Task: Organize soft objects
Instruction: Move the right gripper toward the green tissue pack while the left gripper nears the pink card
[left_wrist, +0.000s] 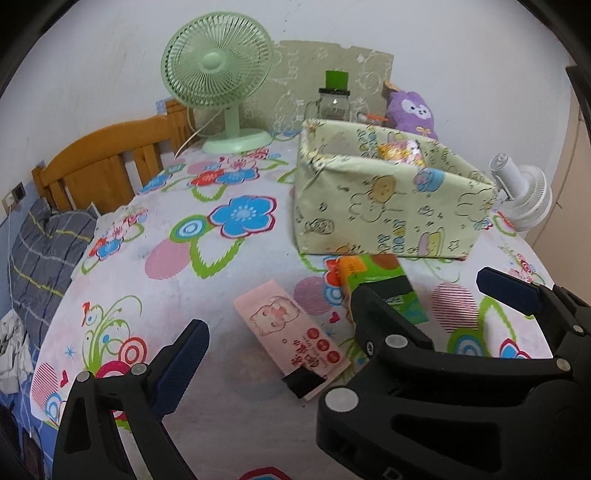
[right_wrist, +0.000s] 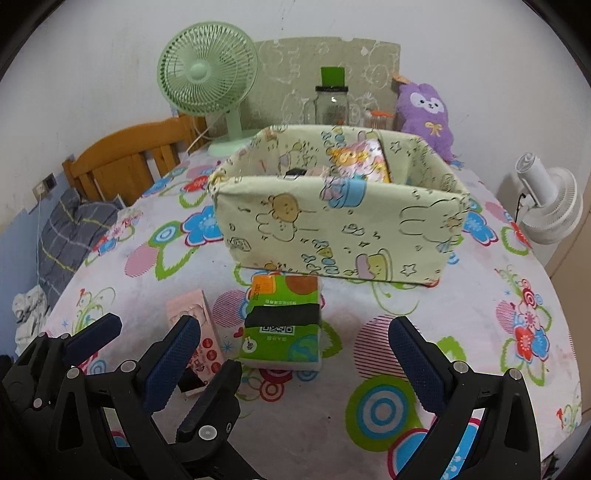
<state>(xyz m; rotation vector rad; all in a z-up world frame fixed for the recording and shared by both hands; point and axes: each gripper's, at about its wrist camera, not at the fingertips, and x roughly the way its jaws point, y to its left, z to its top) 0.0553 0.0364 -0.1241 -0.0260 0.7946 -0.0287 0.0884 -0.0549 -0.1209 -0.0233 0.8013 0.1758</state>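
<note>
Two open grippers over two tissue packs on the flowered cloth (right_wrist: 424, 302).
The right gripper (right_wrist: 291, 354) and the left gripper (left_wrist: 343, 314) hold nothing. One green pack (right_wrist: 282, 325) and one pink pack (left_wrist: 291, 332) lie before one box (right_wrist: 332, 229); behind it one jar (right_wrist: 331, 105), one purple plush (right_wrist: 428, 110), two fans.
</note>
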